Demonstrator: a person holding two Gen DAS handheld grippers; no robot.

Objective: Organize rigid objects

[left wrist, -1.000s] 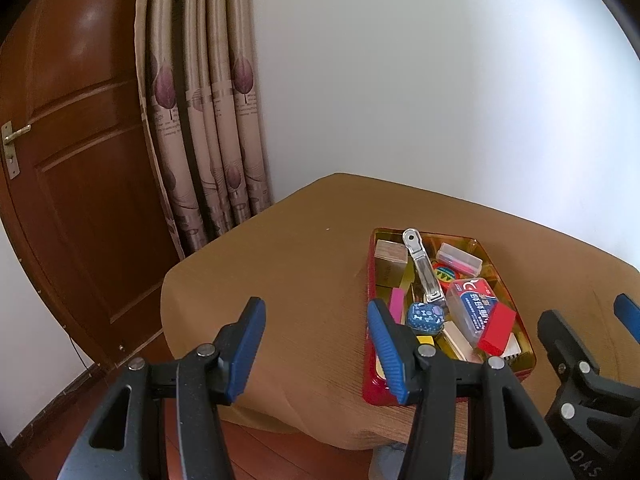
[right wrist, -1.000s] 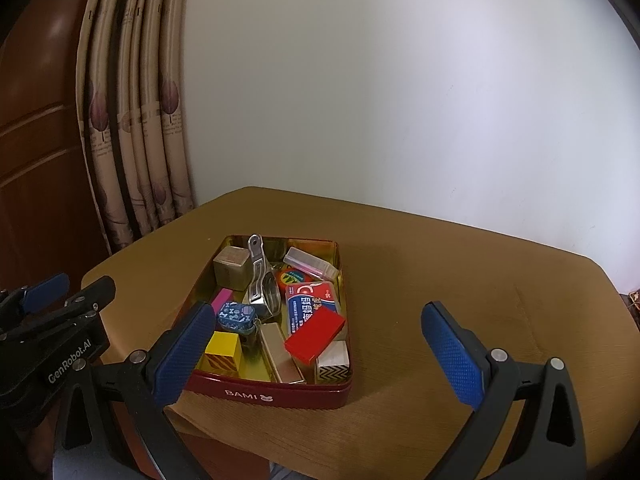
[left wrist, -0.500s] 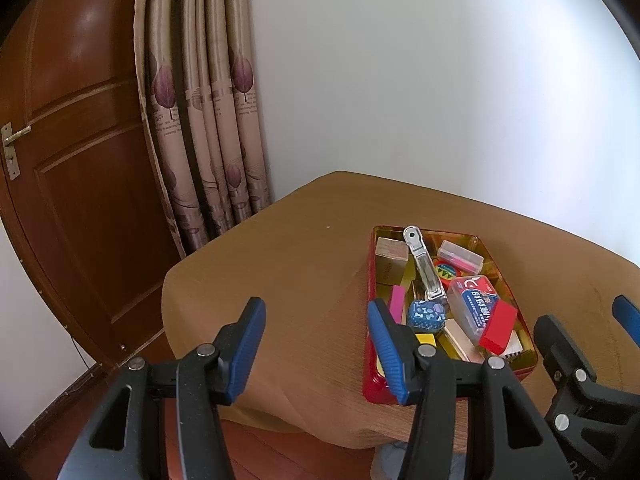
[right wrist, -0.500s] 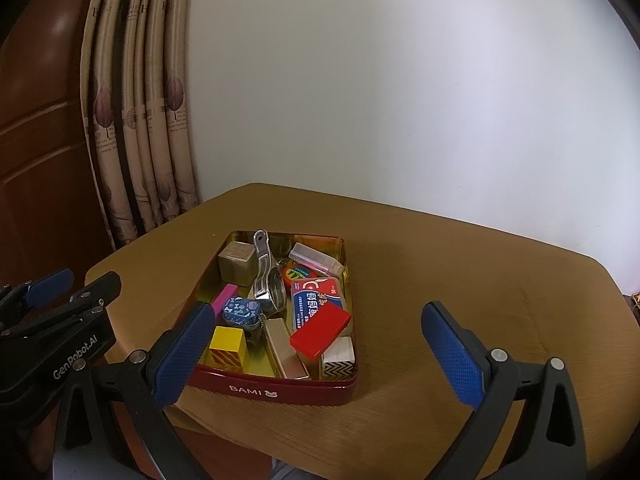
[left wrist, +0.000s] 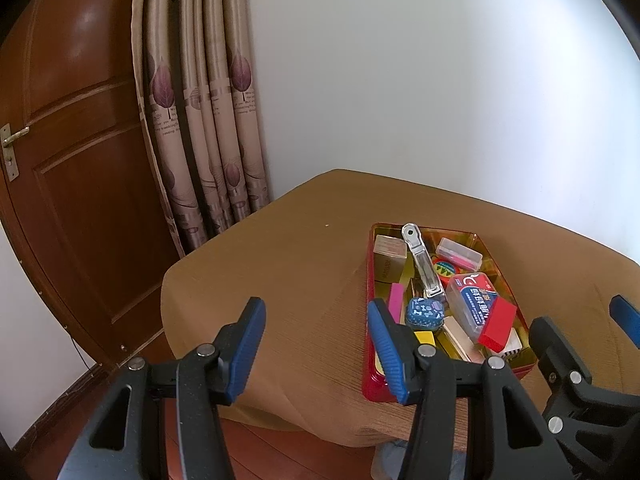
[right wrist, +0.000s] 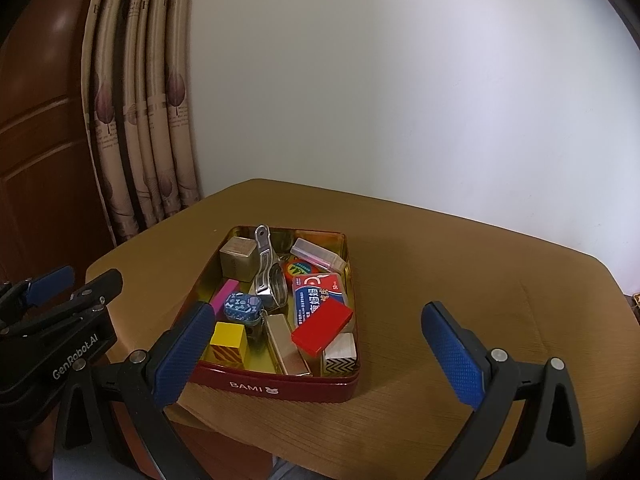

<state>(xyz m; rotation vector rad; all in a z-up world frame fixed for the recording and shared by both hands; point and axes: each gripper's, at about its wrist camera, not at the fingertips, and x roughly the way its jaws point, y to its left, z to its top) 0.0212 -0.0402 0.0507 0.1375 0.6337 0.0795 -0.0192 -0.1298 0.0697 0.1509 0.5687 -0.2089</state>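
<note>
A red tin box [right wrist: 276, 386] marked BAMI sits near the front edge of a brown table [right wrist: 440, 264]. It holds several small things: a red block [right wrist: 322, 324], a yellow cube [right wrist: 229, 340], a blue patterned tin [right wrist: 243, 306], a metal clip [right wrist: 268, 276] and a wooden cube [right wrist: 237, 258]. The box also shows in the left wrist view [left wrist: 370, 376]. My right gripper [right wrist: 320, 352] is open and empty, low in front of the box. My left gripper [left wrist: 316, 344] is open and empty, to the left of the box.
A patterned curtain [left wrist: 200, 120] and a dark wooden door [left wrist: 72, 160] stand to the left of the table. A white wall [right wrist: 440, 80] is behind it. The table drops off at its front edge to a wooden floor [left wrist: 280, 456].
Both grippers have drifted slightly nearer the box and to the left; the box sits a little further right in the right wrist view. The jaws stay open.
</note>
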